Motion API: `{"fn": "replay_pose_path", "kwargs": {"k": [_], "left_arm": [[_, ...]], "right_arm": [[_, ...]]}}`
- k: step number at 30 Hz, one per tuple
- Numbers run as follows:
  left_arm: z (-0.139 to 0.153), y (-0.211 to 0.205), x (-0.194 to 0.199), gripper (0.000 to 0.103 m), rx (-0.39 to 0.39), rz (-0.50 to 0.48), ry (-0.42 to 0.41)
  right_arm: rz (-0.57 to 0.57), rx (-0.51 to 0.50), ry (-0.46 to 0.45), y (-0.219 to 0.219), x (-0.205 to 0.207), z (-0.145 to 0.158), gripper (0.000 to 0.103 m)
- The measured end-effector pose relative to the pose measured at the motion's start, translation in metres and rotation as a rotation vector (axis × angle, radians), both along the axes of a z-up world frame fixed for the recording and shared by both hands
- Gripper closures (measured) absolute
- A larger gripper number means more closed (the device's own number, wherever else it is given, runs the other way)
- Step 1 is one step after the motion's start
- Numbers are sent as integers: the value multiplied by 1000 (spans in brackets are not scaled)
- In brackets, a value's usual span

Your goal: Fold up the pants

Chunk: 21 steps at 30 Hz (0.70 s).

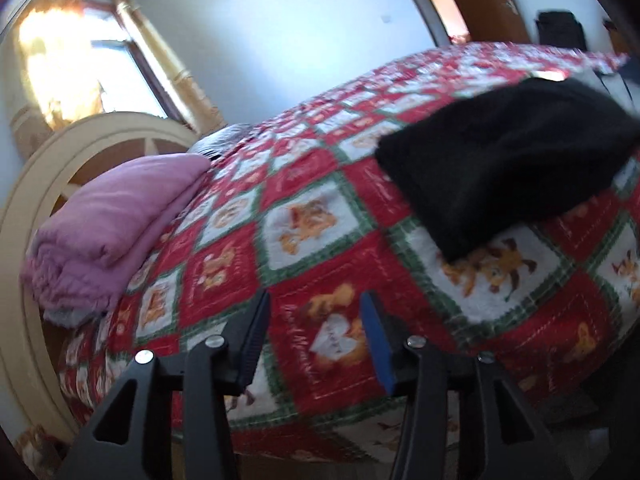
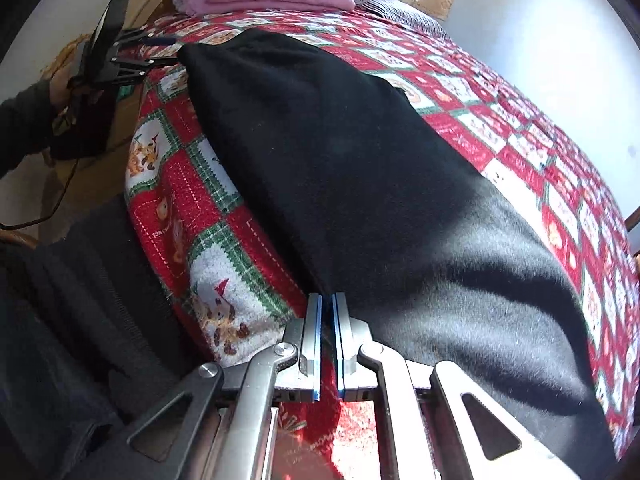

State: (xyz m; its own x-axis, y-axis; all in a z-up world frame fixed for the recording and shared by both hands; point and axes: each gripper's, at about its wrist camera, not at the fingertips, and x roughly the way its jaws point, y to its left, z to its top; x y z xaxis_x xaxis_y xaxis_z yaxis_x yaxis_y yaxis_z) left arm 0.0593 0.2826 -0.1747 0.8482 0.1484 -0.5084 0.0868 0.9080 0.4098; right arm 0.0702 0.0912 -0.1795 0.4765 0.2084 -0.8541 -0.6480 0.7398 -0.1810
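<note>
The black pants (image 2: 360,168) lay on the bed, on top of a red, white and green patchwork quilt (image 2: 172,196) with small animal pictures in its squares. In the right wrist view the dark cloth stretched from the near edge of the bed toward the far end, and it looked folded lengthwise, with soft creases near the camera. In the left wrist view the pants (image 1: 504,156) appeared as a thick dark bundle on the right part of the quilt (image 1: 312,248), well apart from that tool. The right gripper (image 2: 329,300) had its two blue-edged fingers almost pressed together, and the near edge of the pants sat right at the tips; a little black cloth seemed to be pinched between them, although the narrow gap made this hard to confirm. The left gripper (image 1: 316,308) hung above the bare quilt with its fingers spread wide and nothing between them. From the right wrist view the left gripper (image 2: 160,50) was seen at the far corner of the pants, very near the cloth, but whether it touched could not be told. A folded pink blanket (image 1: 112,224) rested at the head of the bed, against a cream curved headboard (image 1: 48,184). Behind it a bright window (image 1: 72,60) with a golden curtain (image 1: 168,64) was blurred.
</note>
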Motion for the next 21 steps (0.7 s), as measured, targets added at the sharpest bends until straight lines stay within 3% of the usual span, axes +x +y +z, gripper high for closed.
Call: {"fn": "replay_pose_path", "kwargs": {"k": [2, 6, 8, 9, 10, 14, 17, 18, 19, 21], "left_arm": [[20, 3, 1, 53, -126, 4, -46], [51, -19, 15, 35, -273, -45, -126], [58, -36, 28, 35, -282, -70, -128], [60, -48, 38, 35, -270, -74, -121], [61, -56, 47, 35, -258, -77, -118], [41, -83, 76, 35, -201, -90, -41], [13, -86, 74, 32, -134, -54, 31], [4, -79, 70, 30, -150, -48, 30], [1, -66, 63, 28, -220, -43, 3], [-1, -45, 58, 14, -326, -14, 15]], "right_arm": [[-16, 16, 8, -4, 1, 2, 98], [-45, 19, -13, -4, 4, 4, 95], [-49, 33, -14, -3, 4, 6, 79], [-49, 53, -7, -4, 4, 7, 66], [-40, 68, 0, -4, 4, 8, 61], [-44, 79, 3, -7, 1, 8, 61], [-81, 109, 4, -23, 1, 10, 61], [-95, 117, 5, -29, 0, 11, 61], [-114, 124, 6, -35, 0, 11, 61], [-163, 126, 5, -50, 1, 11, 61]]}}
